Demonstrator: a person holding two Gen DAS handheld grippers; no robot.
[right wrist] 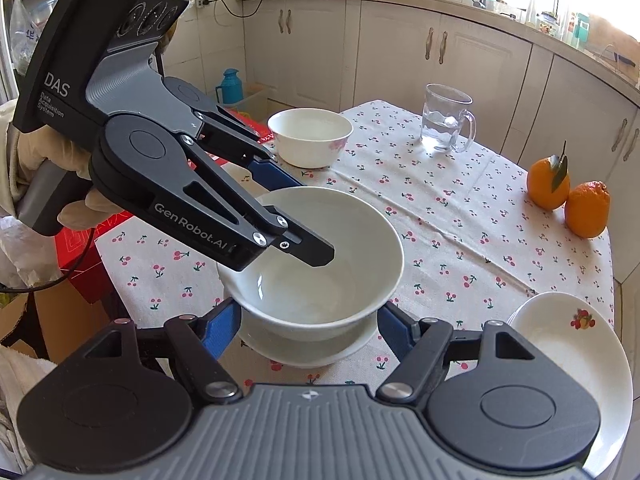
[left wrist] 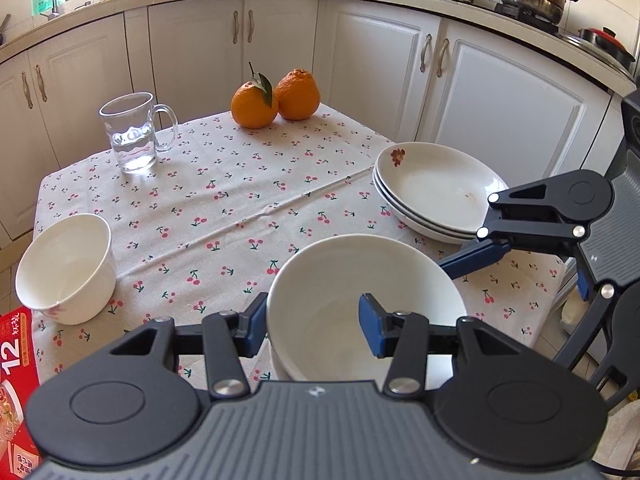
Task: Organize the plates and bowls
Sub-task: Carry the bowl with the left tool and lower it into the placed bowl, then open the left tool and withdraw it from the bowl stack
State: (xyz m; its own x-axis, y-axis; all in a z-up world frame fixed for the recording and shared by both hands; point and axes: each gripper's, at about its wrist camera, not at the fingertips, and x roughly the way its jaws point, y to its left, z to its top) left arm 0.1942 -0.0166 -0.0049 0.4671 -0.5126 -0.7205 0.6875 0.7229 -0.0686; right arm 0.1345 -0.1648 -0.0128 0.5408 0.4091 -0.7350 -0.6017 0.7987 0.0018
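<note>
Left gripper (left wrist: 316, 330) clamped on rim of white bowl (left wrist: 360, 280), one pad inside, one outside. Second bowl (left wrist: 66, 270) at left; stacked plates (left wrist: 436, 188) at right, right gripper (left wrist: 476, 260) just beside them.

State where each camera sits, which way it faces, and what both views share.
Left wrist: on the left gripper, facing across the table to the cabinets; its fingers clamp the near bowl by the rim; right gripper enters beside.
Right wrist: on the right gripper, facing the window; gloved hand shows.
Shared: bowl, oranges, glass mug.
</note>
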